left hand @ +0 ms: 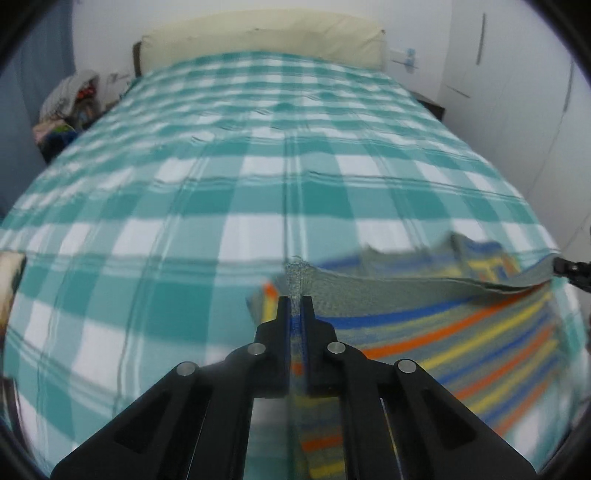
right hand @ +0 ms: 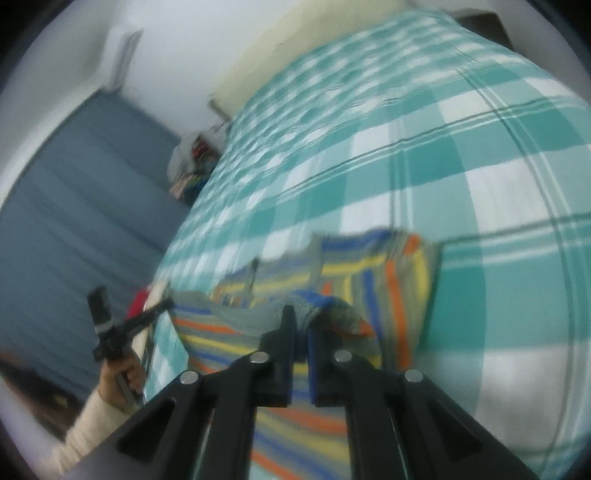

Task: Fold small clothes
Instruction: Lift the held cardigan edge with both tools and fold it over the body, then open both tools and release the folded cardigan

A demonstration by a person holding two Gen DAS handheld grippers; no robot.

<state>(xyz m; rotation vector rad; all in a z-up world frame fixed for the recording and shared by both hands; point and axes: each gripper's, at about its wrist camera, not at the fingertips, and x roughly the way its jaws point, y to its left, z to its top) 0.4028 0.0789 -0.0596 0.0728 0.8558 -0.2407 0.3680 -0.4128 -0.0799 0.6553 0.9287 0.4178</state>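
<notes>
Right gripper pinches striped garment (bed beneath).

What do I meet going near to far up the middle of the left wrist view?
Left gripper shut on the striped garment → checked bedspread → cream headboard cushion → white wall.

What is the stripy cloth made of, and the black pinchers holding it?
The stripy cloth looks like soft knitted or woven fabric: it sags and bends, and a meshy weave shows at the pinched edge. The left gripper and right gripper look like hard matte black plastic with shiny metal pins, though plastic is a guess.
</notes>
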